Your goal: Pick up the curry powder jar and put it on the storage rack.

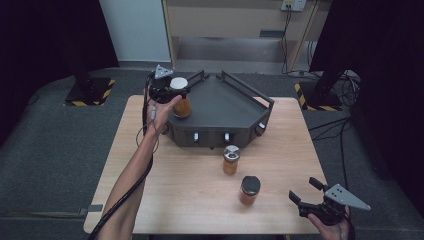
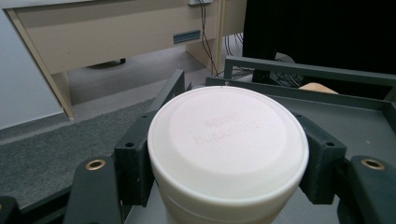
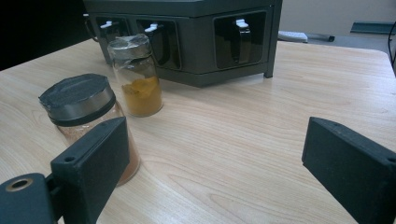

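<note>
Left fingers pinching white-lidded jar, embossed lid lettering in left gripper view, right fingers spread

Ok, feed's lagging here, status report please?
Left gripper shut on white-lidded jar over grey rack. Right gripper open, idle. Two jars on table, clear of rack.

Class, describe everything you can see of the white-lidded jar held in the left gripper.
The white-lidded jar is a small upright jar with orange-brown contents under a wide, round, matte white lid that looks plastic and bears faint embossed lettering. The left gripper is shut on the lid, a black jaw pressing each side. The jar is at the left corner of the dark grey rack; whether its base rests there cannot be told.
</note>
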Available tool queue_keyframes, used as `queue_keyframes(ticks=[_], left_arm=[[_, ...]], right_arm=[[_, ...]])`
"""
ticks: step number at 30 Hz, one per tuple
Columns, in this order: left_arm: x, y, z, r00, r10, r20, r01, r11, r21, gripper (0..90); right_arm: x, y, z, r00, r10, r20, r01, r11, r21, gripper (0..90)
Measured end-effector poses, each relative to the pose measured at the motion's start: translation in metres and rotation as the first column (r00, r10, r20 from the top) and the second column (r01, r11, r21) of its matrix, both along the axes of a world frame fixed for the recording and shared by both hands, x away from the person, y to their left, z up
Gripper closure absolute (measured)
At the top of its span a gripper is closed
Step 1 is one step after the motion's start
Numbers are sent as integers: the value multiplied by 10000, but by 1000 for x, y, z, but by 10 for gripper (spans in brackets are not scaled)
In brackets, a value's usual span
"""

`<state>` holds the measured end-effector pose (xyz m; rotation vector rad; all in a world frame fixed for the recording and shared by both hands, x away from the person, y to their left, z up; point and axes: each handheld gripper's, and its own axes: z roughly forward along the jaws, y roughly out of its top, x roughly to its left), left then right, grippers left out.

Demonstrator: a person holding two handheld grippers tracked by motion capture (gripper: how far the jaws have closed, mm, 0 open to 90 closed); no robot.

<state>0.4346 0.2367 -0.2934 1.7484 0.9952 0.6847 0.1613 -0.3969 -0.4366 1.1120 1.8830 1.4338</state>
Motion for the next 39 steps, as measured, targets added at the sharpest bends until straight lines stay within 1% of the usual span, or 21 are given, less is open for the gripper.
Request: queue_keyframes(ticks=[5, 12, 15, 20, 22, 23, 27, 29, 30, 31, 32, 34, 39], left_arm=[[1, 1, -4, 10000, -39, -66, 38, 9999, -136, 327], [0, 1, -8, 10000, -29, 54, 31, 9998, -216, 327], [-1, -1, -8, 9999, -48, 119, 50, 9999, -124, 326], [-1, -1, -10, 9999, -32, 165, 36, 9998, -215, 324], [-2, 1, -12, 9996, -85, 261, 98, 9987, -496, 306], [-2, 1, -10, 9996, -63, 281, 76, 9989, -464, 255], [-8, -1, -3, 9982, -22, 599, 45, 9993, -383, 169], [-10, 0, 1, 9978, -11, 656, 48, 9984, -566, 131], [-12, 0, 3, 9973, 19, 738, 22, 9984, -564, 115], [-13, 0, 5, 9964, 44, 849, 8, 9982, -604, 110], [-14, 2, 8, 9958, -4, 915, 75, 9970, -768, 102], [-16, 4, 14, 9947, -109, 1023, 202, 9958, -897, 84], [-24, 5, 29, 9913, -332, 1272, 432, 9961, -764, 68]], right_arm=[[0, 0, 0, 10000, 0, 9, 0, 10000, 3, 77], [0, 0, 0, 10000, 15, 15, -15, 10000, 3, 76], [0, 0, 0, 10000, 34, 13, -34, 10000, -3, 76], [0, 0, 0, 10000, 37, 3, -37, 10000, 16, 76], [0, 0, 0, 10000, 39, 9, -39, 10000, 22, 76], [0, 0, 0, 10000, 32, 11, -32, 10000, 22, 76], [-1, 0, 0, 10000, 41, 9, -41, 10000, 17, 76], [-1, 0, 0, 10000, 42, 18, -42, 10000, 0, 76], [-1, 0, 0, 10000, 45, 26, -45, 10000, -9, 76], [-1, 0, 0, 10000, 50, 34, -50, 10000, -20, 76], [-1, 0, 0, 10000, 58, 32, -58, 10000, -28, 76], [-1, 0, 0, 10000, 61, 32, -61, 10000, -20, 76], [-1, 0, 0, 10000, 58, 45, -58, 10000, -6, 76]])
